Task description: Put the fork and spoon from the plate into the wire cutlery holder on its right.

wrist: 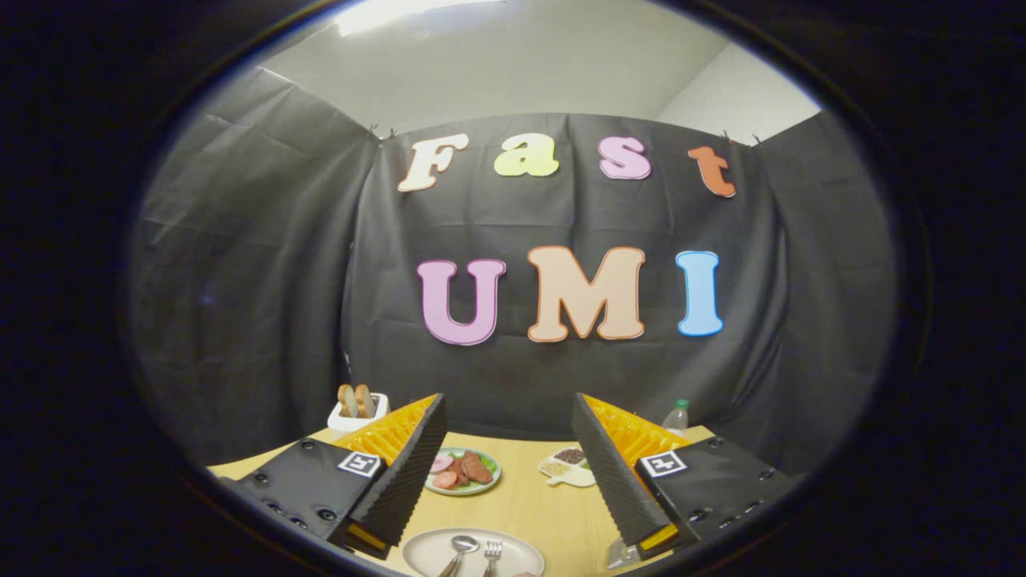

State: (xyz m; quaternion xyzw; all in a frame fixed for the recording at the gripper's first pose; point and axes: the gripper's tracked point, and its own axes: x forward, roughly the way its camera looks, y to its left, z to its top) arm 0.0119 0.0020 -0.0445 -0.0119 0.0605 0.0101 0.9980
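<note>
Gripper (509, 449) fingers spread wide and empty above the plate (429, 553) bearing spoon (459, 550) and fork (491, 553): both probably light, rigid, slippery metal, best pinched across the narrow handle.

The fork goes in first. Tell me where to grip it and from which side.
Grip the fork at its neck just below the tines, coming straight down from above: it lies flat on the plate close beside the spoon. The gripper hangs open above.
</note>
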